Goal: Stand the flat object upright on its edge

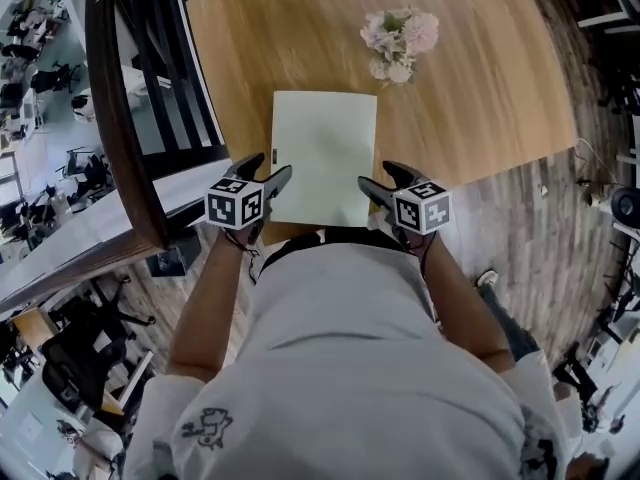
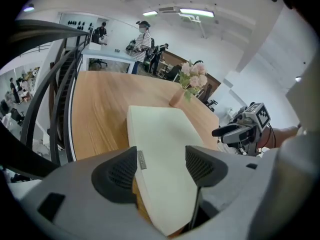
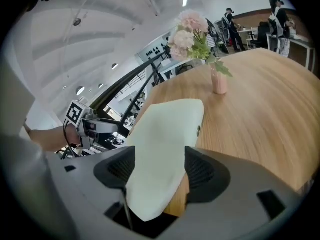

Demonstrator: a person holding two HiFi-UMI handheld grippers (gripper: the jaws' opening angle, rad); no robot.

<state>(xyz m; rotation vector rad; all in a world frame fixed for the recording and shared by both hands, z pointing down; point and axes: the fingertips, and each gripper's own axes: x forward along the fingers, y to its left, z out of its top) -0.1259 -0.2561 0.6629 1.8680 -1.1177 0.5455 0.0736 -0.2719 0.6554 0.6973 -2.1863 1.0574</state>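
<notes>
A pale pad [image 1: 324,153] is lying flat at the centre of the table [image 1: 480,98]. The left gripper [image 1: 268,168] and right gripper [image 1: 380,176] are hovering at its near corners, jaws standing wide, gripping nothing. At upper centre, a pink vase [image 3: 219,82] is holding flowers [image 1: 400,36].

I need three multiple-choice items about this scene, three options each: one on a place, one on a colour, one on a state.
1. What colour is the flat rectangular object? A) pale cream-green B) red C) black
2. Where does the pink vase of pale flowers stand on the wooden table? A) on the flat object B) beyond its far right corner C) at the near edge
3. The object's state? A) upright on edge B) lifted C) lying flat
Key: A, every view shows it; B, it stands past that corner; C, its broad face rests on the wood.
</notes>
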